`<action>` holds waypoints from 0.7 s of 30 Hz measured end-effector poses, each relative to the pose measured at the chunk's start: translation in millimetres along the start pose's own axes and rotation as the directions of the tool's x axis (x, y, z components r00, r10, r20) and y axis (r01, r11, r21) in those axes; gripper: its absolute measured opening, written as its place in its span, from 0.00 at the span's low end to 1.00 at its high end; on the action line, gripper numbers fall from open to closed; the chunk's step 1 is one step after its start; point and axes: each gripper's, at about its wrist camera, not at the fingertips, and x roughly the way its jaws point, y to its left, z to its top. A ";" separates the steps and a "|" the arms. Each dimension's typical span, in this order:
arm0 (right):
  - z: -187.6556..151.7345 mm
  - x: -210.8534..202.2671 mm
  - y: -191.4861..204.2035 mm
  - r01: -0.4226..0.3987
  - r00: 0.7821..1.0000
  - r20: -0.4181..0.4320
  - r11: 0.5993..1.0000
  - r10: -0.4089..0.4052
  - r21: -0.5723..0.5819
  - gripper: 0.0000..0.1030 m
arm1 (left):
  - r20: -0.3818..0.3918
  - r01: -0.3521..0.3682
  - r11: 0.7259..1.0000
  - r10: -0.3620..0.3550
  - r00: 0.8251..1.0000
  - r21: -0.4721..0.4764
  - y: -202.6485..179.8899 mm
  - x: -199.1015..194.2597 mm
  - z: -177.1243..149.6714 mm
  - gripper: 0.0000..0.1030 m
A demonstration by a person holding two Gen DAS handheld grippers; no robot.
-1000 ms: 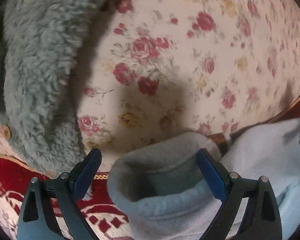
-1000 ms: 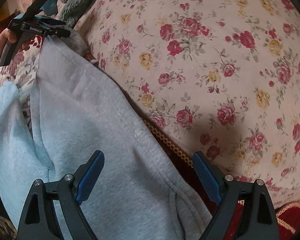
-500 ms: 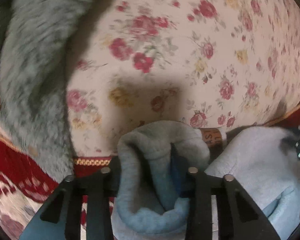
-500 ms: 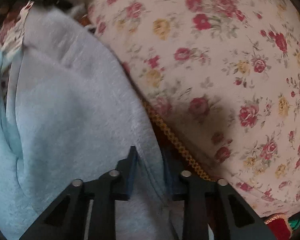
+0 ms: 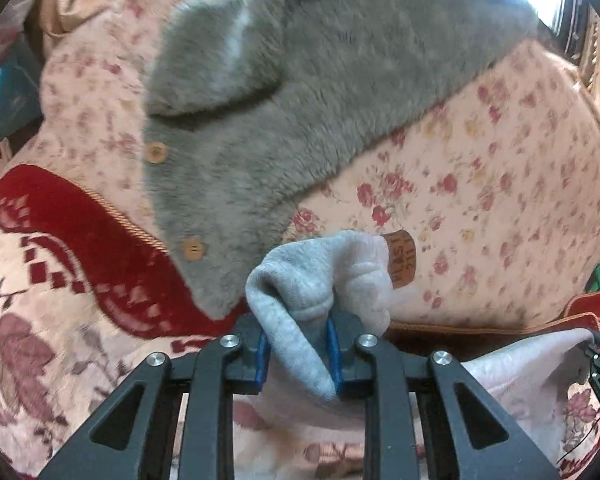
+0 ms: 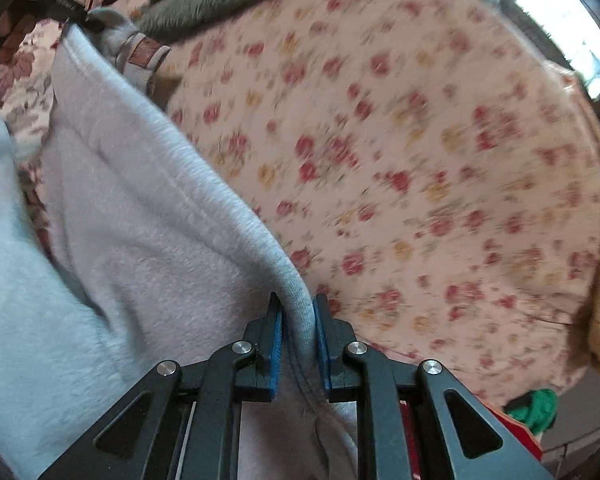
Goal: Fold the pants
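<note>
- One pair of grey pants (image 5: 300,280), lifted off the floral bedspread (image 5: 500,184), beside one fuzzy grey coat (image 5: 300,92).
- Two grippers: left gripper (image 5: 298,354) and right gripper (image 6: 298,344), open a second ago, now clamp the pants' edge.

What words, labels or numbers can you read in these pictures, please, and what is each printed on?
"PLAST" with a second line, perhaps "116": brown patch on the grey pants, sideways, only partly legible.
Same patch in the right wrist view: too blurred to read.
White marking on the dark far gripper: unreadable.
</note>
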 end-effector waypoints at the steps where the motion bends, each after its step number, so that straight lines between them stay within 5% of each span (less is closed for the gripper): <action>1: 0.0 -15.3 1.7 0.013 1.000 0.015 1.000 -0.012 -0.003 0.14 | 0.012 0.008 1.000 -0.008 1.000 -0.011 2.0 -11.4 -5.7 0.22; 11: -26.6 -115.5 33.6 0.029 0.996 0.083 0.999 -0.030 0.017 0.14 | 0.112 0.117 0.982 -0.100 0.989 -0.150 29.5 -91.5 -74.9 0.22; 17: -79.8 -138.8 75.6 -0.057 0.996 0.065 0.997 0.053 0.056 0.14 | 0.143 0.161 0.962 -0.131 0.981 -0.221 54.8 -119.7 -140.8 0.22; 21: -113.8 -138.8 111.3 -0.127 0.992 0.028 0.989 0.125 0.071 0.14 | 0.117 0.095 0.964 -0.068 0.991 -0.250 65.1 -123.3 -195.9 0.22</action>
